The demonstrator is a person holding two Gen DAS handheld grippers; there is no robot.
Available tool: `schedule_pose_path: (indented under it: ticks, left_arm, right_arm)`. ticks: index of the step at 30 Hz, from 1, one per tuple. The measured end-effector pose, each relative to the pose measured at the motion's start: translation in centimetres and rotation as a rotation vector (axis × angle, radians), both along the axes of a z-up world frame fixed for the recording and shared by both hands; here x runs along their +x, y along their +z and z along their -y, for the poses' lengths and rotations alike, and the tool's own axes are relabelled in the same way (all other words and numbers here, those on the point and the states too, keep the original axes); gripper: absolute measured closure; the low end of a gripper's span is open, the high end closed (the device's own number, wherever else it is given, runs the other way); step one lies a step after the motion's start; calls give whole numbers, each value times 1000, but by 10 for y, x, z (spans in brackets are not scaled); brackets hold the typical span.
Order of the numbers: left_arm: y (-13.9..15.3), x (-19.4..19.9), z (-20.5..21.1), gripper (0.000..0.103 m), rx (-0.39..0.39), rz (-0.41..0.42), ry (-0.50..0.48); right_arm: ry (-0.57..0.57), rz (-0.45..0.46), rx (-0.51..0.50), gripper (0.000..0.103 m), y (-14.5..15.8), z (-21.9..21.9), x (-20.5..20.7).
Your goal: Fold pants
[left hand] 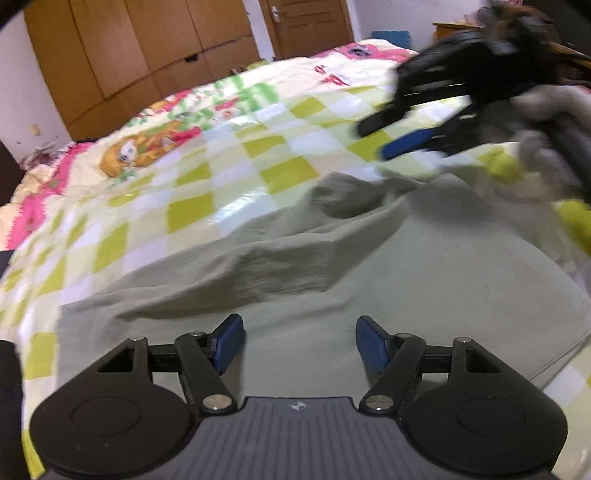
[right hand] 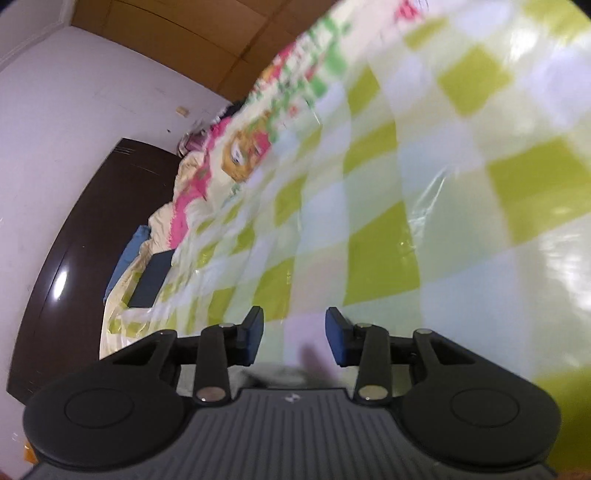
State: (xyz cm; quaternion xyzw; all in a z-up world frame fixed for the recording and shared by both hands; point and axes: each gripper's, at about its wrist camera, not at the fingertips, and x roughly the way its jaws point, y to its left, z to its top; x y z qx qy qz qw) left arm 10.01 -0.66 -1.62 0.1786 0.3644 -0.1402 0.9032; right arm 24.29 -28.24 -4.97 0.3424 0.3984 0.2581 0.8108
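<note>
Grey-green pants [left hand: 424, 280] lie spread on the checked bedspread [left hand: 184, 206], with a creased fold running across their far edge. My left gripper [left hand: 300, 343] hovers over the near part of the pants, jaws wide apart and nothing between the blue pads. My right gripper [left hand: 384, 136] shows blurred at the upper right, held by a gloved hand, above the pants' far corner. In the right wrist view the right gripper [right hand: 294, 336] is rolled sideways over the bedspread [right hand: 406, 221] with a gap between its pads and no cloth in it. A blurred strip of grey cloth [right hand: 280, 374] shows just under it.
A wooden wardrobe [left hand: 129, 55] and a door [left hand: 306, 26] stand beyond the bed. At the head of the bed are a dark headboard [right hand: 74, 258], a blue pillow [right hand: 125, 258] and a dark flat object [right hand: 151, 277]. Wooden furniture [left hand: 454, 27] stands at the far right.
</note>
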Motion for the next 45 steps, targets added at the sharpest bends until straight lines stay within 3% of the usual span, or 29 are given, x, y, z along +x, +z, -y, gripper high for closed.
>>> schedule_pose_path:
  ticks: [4, 8, 10, 12, 17, 22, 23, 25, 26, 34, 38, 40, 41, 42, 45]
  left_arm:
    - [13, 1, 0, 22, 17, 71, -33]
    - [5, 22, 9, 22, 22, 80, -46]
    - [-11, 38, 7, 20, 66, 52, -13]
    - [-10, 41, -4, 20, 63, 50, 18]
    - [6, 15, -35, 20, 136, 97, 59]
    - [-4, -9, -58, 20, 173, 47, 102]
    - [-4, -14, -59, 20, 168, 45, 113]
    - [-1, -22, -61, 20, 163, 39, 124]
    - [-1, -24, -61, 20, 167, 37, 124]
    - [-1, -32, -50, 20, 213, 33, 111]
    - [3, -38, -48, 20, 215, 42, 91]
    - [5, -41, -48, 20, 210, 43, 84]
    - [6, -41, -49, 20, 204, 43, 80]
    - [7, -42, -49, 20, 199, 43, 76]
    - [7, -42, -49, 20, 189, 44, 68]
  right_arm:
    - [-20, 15, -104, 59, 17, 13, -68]
    - [-30, -72, -103, 57, 2, 17, -112]
    - [-45, -130, -81, 57, -9, 13, -118]
    - [-51, -136, -76, 57, -13, 10, -122]
    - [-36, -154, 6, 57, -18, 5, -122]
    - [-52, -165, 64, 57, -27, -3, -115]
    - [-64, -163, 92, 58, -29, -3, -114]
    - [-105, -193, 128, 78, -34, -7, -112]
    - [-114, -210, 132, 93, -37, -8, -113]
    - [-161, -155, 139, 95, -27, 17, -136]
    - [-170, -159, 139, 87, -29, 25, -137]
    - [-172, -171, 139, 77, -30, 26, -136]
    - [-167, -177, 150, 65, -31, 26, -136]
    - [-162, -179, 163, 60, -33, 26, -135]
    - [-140, -170, 159, 60, -35, 18, -127]
